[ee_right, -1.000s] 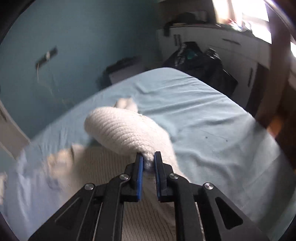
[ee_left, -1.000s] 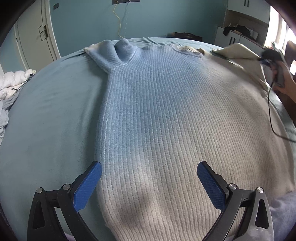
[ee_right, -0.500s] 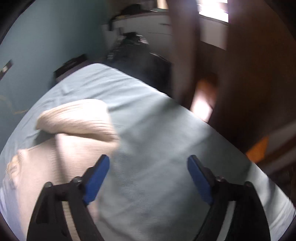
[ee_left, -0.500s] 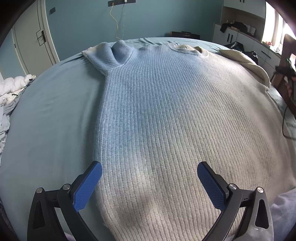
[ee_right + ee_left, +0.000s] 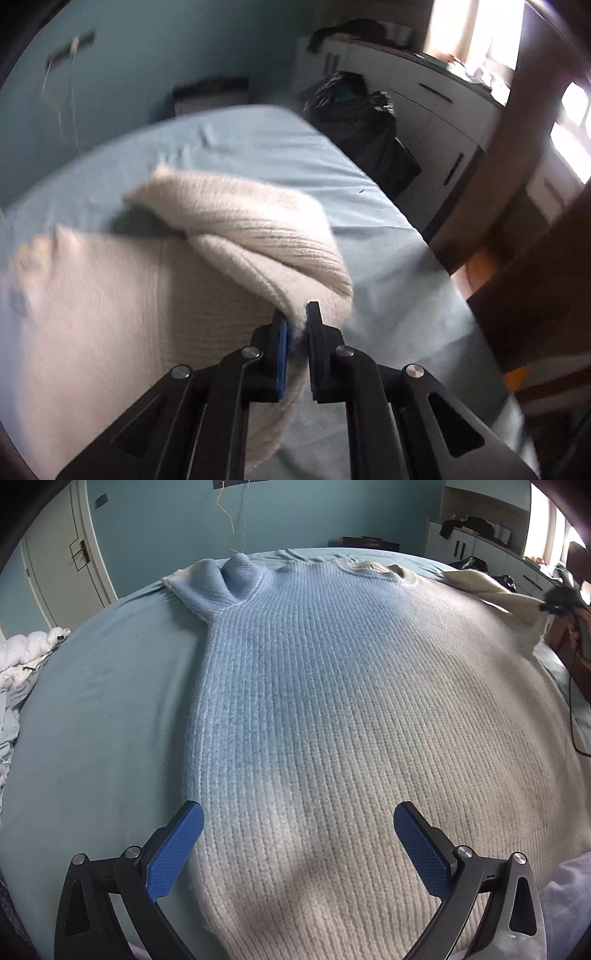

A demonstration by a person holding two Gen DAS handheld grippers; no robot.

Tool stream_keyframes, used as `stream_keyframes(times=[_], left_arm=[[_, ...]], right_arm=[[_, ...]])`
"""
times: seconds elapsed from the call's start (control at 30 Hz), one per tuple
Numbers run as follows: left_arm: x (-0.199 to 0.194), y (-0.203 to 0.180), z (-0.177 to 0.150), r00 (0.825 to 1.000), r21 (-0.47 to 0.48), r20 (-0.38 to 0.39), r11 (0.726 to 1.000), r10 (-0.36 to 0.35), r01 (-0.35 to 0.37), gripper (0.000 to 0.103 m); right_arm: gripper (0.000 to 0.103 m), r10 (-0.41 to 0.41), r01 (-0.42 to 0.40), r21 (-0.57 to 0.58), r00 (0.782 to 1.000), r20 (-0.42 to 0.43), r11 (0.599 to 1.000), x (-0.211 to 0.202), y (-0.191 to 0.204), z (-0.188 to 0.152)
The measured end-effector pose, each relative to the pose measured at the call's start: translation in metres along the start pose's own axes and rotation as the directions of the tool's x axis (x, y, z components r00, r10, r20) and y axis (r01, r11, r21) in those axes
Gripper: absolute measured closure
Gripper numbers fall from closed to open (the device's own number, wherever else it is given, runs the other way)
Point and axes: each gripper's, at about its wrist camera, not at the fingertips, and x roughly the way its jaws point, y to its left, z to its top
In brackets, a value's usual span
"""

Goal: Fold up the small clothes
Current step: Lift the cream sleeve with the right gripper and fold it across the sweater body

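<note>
A cream ribbed-knit sweater lies flat on a light blue bed, neck at the far end. Its left sleeve is folded near the far left shoulder. My left gripper hovers open over the sweater's near hem, blue pads wide apart with nothing pinched. In the right wrist view my right gripper is shut on the right sleeve, which is lifted and doubled over above the sweater body. The right gripper also shows small and blurred as my right gripper at the far right edge, holding that sleeve.
A white bundle of bedding lies at the bed's left edge. White cabinets and a dark bag stand beyond the bed's right side. A door is at the back left, and a black cable hangs at right.
The right gripper let go of the sleeve, swung out over the bed's right side with jaws wide, then came back and shut on the sleeve again. The left gripper stayed put.
</note>
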Motion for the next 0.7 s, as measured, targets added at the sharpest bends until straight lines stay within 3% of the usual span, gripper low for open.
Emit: stream_keyframes(times=[0.07, 0.13, 0.17, 0.23, 0.3, 0.33, 0.37, 0.4, 0.47, 0.57, 0.7], left_arm=[[-0.001, -0.001, 0.0, 1.0, 0.003, 0.002, 1.0, 0.0, 0.0, 0.0], [0.0, -0.003, 0.0, 1.0, 0.008, 0.001, 1.0, 0.001, -0.001, 0.0], [0.0, -0.003, 0.0, 1.0, 0.01, 0.001, 1.0, 0.002, -0.002, 0.0], [-0.002, -0.004, 0.0, 1.0, 0.014, 0.003, 1.0, 0.006, -0.006, 0.0], [-0.003, -0.005, 0.0, 1.0, 0.015, 0.008, 1.0, 0.009, -0.009, 0.0], [-0.004, -0.005, 0.0, 1.0, 0.016, 0.008, 1.0, 0.009, -0.01, 0.0], [-0.003, -0.006, -0.001, 1.0, 0.017, 0.006, 1.0, 0.012, -0.012, 0.0], [-0.002, -0.006, -0.001, 1.0, 0.018, 0.004, 1.0, 0.014, -0.014, 0.0], [0.001, -0.007, -0.001, 1.0, 0.024, -0.004, 1.0, 0.017, -0.017, 0.0], [0.003, -0.008, -0.001, 1.0, 0.032, -0.012, 0.999, 0.023, -0.023, 0.0], [0.008, -0.008, -0.002, 1.0, 0.035, -0.022, 0.999, 0.022, -0.022, 0.0]], right_arm=[[0.098, 0.041, -0.044, 0.185, 0.999, 0.021, 0.982, -0.015, -0.058, -0.012], [0.098, -0.018, 0.038, 0.329, 0.998, -0.063, 0.943, -0.013, -0.113, -0.037], [0.096, -0.022, 0.083, 0.393, 0.987, -0.156, 0.916, -0.005, -0.143, -0.055], [0.096, 0.034, 0.096, 0.443, 0.96, -0.276, 0.891, 0.005, -0.176, -0.081], [0.094, 0.013, 0.095, 0.412, 0.968, -0.252, 0.906, -0.009, -0.184, -0.09], [0.09, -0.04, 0.119, 0.334, 0.971, -0.234, 0.935, -0.014, -0.178, -0.083], [0.071, -0.067, 0.129, 0.273, 0.972, -0.225, 0.953, -0.022, -0.167, -0.081], [0.046, -0.088, 0.127, 0.178, 0.974, -0.209, 0.976, -0.026, -0.149, -0.071], [0.032, -0.075, 0.081, 0.045, 0.988, -0.136, 0.996, -0.036, -0.111, -0.053], [0.006, -0.05, 0.038, -0.14, 0.995, -0.086, 0.99, -0.04, -0.041, -0.032], [0.006, -0.109, 0.053, -0.308, 0.98, -0.168, 0.95, 0.008, 0.038, -0.021]])
